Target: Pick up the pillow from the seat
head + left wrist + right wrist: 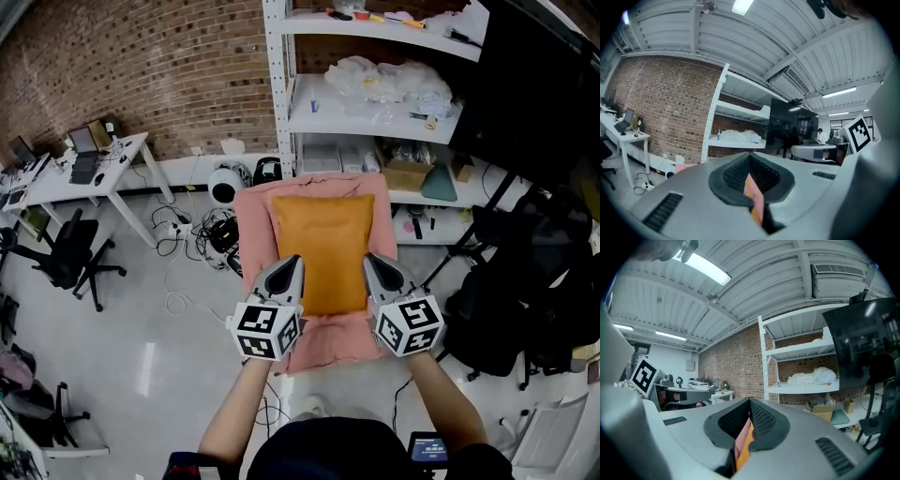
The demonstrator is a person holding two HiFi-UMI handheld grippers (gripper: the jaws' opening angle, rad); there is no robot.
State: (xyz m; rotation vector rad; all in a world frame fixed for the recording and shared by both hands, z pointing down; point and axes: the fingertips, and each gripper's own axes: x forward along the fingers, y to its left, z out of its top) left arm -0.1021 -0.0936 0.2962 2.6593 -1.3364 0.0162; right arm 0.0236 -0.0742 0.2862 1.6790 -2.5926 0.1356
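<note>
As seen from the head view, the left tool (287,270) and the right tool (377,270) are each clenched on a near corner of the orange pillow (322,248). The pillow extends ahead of both tools on a pink cover (253,225). The paired corner grip is judged to keep the soft item level and stop it folding when raised. Whether the pink layer is seat covering or part of the pillow cannot be told.
- Beyond the tool tips: white shelving (281,94), close behind the pillow's far edge and the likeliest obstruction.
- Left of the left tool: floor cables (187,234), an office chair (70,258) and a white desk (94,173).
- Right of the right tool: black bags (525,300).

Left gripper view: the tool (752,187) is shut on a fold of pink and orange fabric between the pads. Shelving stands ahead, with a brick wall (665,112) to its left.

Right gripper view: the tool (746,427) is likewise shut on pink and orange fabric. Shelving stands ahead and to the right.
</note>
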